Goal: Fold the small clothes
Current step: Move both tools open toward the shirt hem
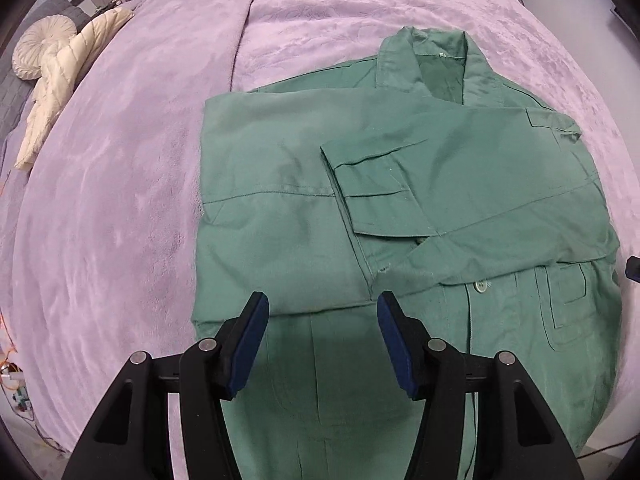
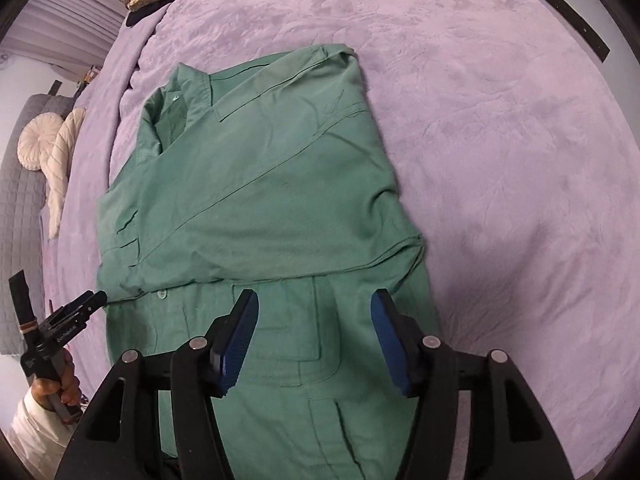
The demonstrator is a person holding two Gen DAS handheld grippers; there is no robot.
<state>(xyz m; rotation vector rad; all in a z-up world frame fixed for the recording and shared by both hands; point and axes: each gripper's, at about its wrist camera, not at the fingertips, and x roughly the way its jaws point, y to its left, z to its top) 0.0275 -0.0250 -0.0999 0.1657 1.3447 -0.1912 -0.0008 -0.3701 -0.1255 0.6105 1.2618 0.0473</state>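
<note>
A green button-up shirt [image 1: 400, 184] lies collar-away on a lilac plush blanket [image 1: 120, 220], both sleeves folded across its chest. In the left wrist view my left gripper [image 1: 323, 304] hovers above the shirt's lower left part, open, with nothing between its blue pads. In the right wrist view the same shirt [image 2: 272, 184] fills the middle, and my right gripper [image 2: 314, 300] hangs open over its lower right part, near a chest pocket, empty. The left gripper [image 2: 90, 300] also shows at the left edge there, held by a person's hand [image 2: 64, 384].
A cream quilted garment [image 1: 60, 76] and a round cream cushion [image 1: 40, 44] lie at the far left on a grey quilted cover [image 2: 20, 220]. Curtains [image 2: 68, 24] hang behind. Bare blanket [image 2: 500, 160] spreads right of the shirt. Wires [image 1: 10, 364] trail off the left edge.
</note>
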